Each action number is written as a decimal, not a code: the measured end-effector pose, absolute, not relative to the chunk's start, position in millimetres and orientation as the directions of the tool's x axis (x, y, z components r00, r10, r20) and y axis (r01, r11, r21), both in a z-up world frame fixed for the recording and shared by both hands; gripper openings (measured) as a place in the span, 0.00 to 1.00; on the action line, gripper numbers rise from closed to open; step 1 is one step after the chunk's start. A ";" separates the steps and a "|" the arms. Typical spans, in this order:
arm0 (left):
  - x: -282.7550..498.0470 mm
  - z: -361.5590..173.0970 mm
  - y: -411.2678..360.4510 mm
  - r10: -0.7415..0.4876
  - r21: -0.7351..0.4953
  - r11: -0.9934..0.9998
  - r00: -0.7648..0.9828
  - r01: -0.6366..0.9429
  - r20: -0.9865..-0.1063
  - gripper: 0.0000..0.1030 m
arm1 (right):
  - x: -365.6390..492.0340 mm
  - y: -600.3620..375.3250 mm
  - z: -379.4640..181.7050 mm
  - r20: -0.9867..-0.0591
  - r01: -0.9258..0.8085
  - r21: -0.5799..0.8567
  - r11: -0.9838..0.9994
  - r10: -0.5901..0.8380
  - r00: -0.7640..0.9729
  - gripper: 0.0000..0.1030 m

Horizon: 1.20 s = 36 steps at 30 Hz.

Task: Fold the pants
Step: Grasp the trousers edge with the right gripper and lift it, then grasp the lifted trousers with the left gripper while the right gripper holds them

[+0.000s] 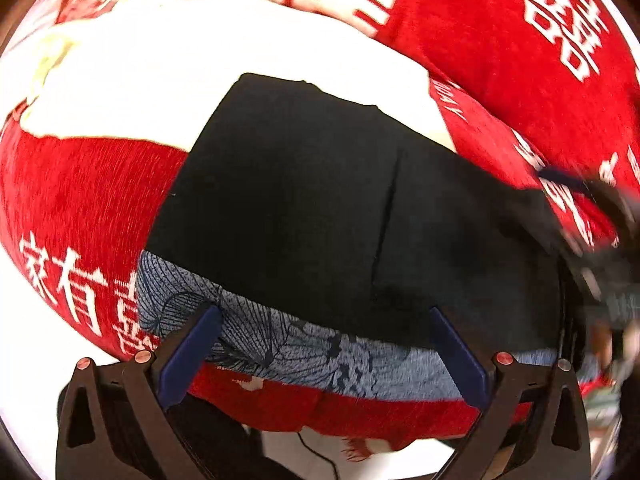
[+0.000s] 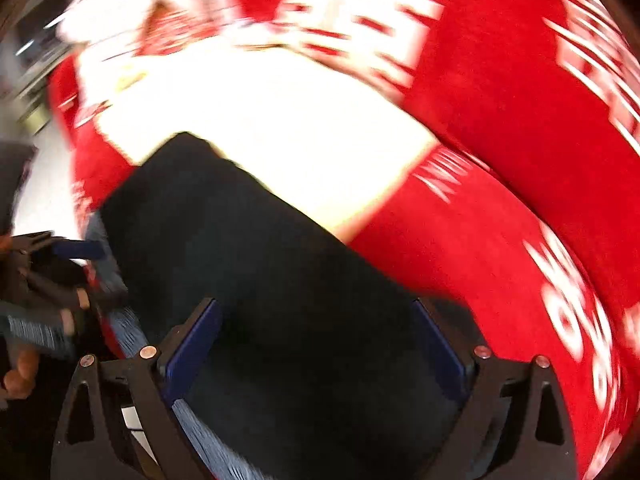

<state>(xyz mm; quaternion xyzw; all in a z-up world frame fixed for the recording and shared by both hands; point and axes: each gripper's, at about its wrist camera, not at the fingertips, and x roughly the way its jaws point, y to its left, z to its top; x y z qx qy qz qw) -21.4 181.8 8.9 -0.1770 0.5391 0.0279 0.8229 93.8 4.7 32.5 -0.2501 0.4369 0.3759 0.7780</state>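
Left gripper (image 1: 324, 316) has its jaws spread wide, nothing between them, hovering over the near edge of the pants (image 1: 320, 208). Right under the jaws there's a blue-grey cloth (image 1: 280, 340) with a dark leaf print, poking out as a strip below the pants' near edge.

Right gripper (image 2: 316, 312) also has jaws wide apart, sitting low over the black fabric (image 2: 288, 280). That view is pretty motion-blurred, so I can't tell whether the fingers actually touch the cloth.

The pants are a flat black folded block, lying on the printed cloth and on a red blanket (image 1: 80, 192) with white Chinese characters. Long axis runs away from the left camera, slanting a bit to the upper left, with the far short end resting on a white patch (image 1: 200, 80) of the bedding. A seam line runs lengthwise down the middle in the left view.

Around it: more red fabric (image 1: 500, 60) with big white characters bunched up to the right and behind. The right gripper shows up blurred at the right edge of the left view (image 1: 600, 216), by the pants' right corner. The left gripper shows at the left edge of the right view (image 2: 76, 250), with the person's hand (image 2: 20, 376) below it.
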 end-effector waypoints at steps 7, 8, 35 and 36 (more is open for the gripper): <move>-45.3 26.6 211.7 -0.147 -0.269 0.938 0.448 -0.220 -0.882 1.00 | 130.9 92.4 -3.2 -0.928 -0.926 0.081 0.370 0.367 0.065 0.93; -49.0 26.9 220.8 -0.153 -0.278 0.933 0.450 -0.227 -0.880 1.00 | 132.5 101.5 -9.0 -0.933 -0.931 0.124 0.343 0.359 0.008 0.91; 17.1 17.0 229.2 -0.569 -0.508 0.822 0.331 0.259 -0.753 0.89 | 68.2 62.0 65.6 -0.838 -0.989 0.020 0.147 0.543 0.064 0.14; 17.0 18.2 228.7 -0.557 -0.499 0.830 0.336 0.249 -0.759 0.61 | 74.9 64.1 61.0 -0.845 -0.984 0.031 0.176 0.531 0.068 0.14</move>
